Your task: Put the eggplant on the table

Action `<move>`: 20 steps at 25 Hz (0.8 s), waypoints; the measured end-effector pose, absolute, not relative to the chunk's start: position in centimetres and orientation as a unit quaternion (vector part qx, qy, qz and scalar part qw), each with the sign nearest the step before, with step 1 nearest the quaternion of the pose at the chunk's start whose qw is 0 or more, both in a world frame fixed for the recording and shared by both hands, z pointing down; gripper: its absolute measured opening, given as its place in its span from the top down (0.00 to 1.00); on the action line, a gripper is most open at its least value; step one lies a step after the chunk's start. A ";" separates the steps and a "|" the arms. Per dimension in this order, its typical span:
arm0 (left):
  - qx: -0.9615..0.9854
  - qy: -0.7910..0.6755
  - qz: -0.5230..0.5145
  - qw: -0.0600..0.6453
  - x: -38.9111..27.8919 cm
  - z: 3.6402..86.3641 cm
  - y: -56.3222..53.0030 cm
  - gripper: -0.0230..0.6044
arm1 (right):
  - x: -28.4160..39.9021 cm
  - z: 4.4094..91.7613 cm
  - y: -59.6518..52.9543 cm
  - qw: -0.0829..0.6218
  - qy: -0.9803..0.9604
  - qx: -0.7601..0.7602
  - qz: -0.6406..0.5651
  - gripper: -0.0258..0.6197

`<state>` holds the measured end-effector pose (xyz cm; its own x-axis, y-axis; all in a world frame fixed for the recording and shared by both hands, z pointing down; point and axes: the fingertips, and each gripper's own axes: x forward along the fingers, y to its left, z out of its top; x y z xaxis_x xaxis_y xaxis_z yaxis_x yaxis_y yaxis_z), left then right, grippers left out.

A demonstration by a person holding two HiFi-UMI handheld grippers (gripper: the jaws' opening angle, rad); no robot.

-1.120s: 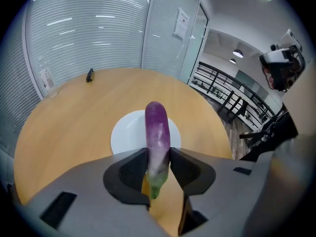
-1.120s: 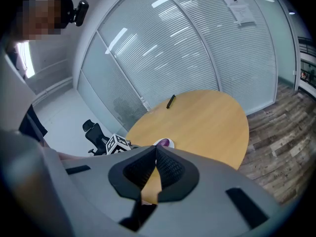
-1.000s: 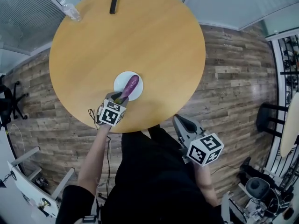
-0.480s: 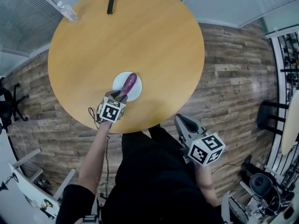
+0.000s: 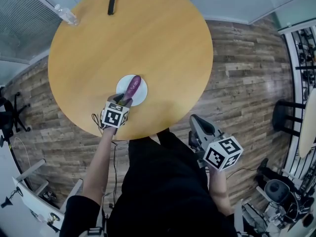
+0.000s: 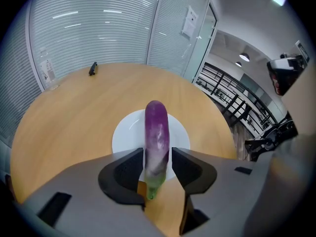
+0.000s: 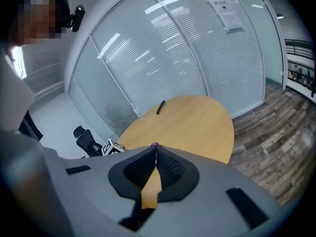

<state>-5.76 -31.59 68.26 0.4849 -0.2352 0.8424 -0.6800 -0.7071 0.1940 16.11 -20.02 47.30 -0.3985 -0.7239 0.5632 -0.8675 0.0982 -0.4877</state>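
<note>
- The eggplant (image 5: pixel 132 86) is seen lying across the white plate (image 5: pixel 140 97), which sits on the round wooden desk (image 5: pixel 163 43) near the edge closest to the person.
- Its purple body rests over the plate, while the green stem end sticks out past the plate's near rim, toward the person.
- In the left gripper view the stem half of the eggplant (image 6: pixel 157 137) is bracketed by the left claw (image 6: pixel 158 152), one pad on each side, at the plate's near rim (image 6: pixel 126 132).
- The jaws of the left claw are opening. The pads stand just beside the eggplant's flanks and are not seen to press on it, so no firm hold is judged to exist.
- From above, the left claw (image 5: pixel 123 100) is seen at the plate's near side, angled down along the eggplant's length.
- The right claw (image 5: pixel 197 125) is held well away from the plate, off the desk's edge and over the floor. In its own view the jaws (image 7: pixel 155 149) are closed together with nothing between them.
- The eggplant is judged to be light, smooth and rather slippery, with a rounded, tapering body that could squirt out of a hard pinch.
- A hold across the thicker middle, just above the stem, is judged safest. The narrow stem tip would let it swing or slip.
- Bare desk (image 6: pixel 74 107) lies all round the plate, so it could be set down close beside it.
</note>
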 end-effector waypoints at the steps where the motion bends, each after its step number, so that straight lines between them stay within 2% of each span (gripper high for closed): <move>1: 0.820 -0.282 0.422 0.263 -5.8 68.2 -31.8 0.66 | 16.7 47.2 -20.1 0.088 -0.733 0.546 0.397 0.93; 4: 0.818 -0.295 0.421 0.260 -5.9 67.7 -32.3 0.60 | 19.3 47.0 -20.3 0.077 -0.719 0.569 0.392 0.93; 11: 0.824 -0.327 0.379 0.267 -5.9 64.7 -32.0 0.60 | 24.7 46.9 -19.2 0.057 -0.692 0.610 0.382 0.93; 20: 0.835 -0.380 0.303 0.258 -4.3 57.5 -29.8 0.60 | 27.1 47.7 -19.4 0.024 -0.714 0.587 0.381 0.93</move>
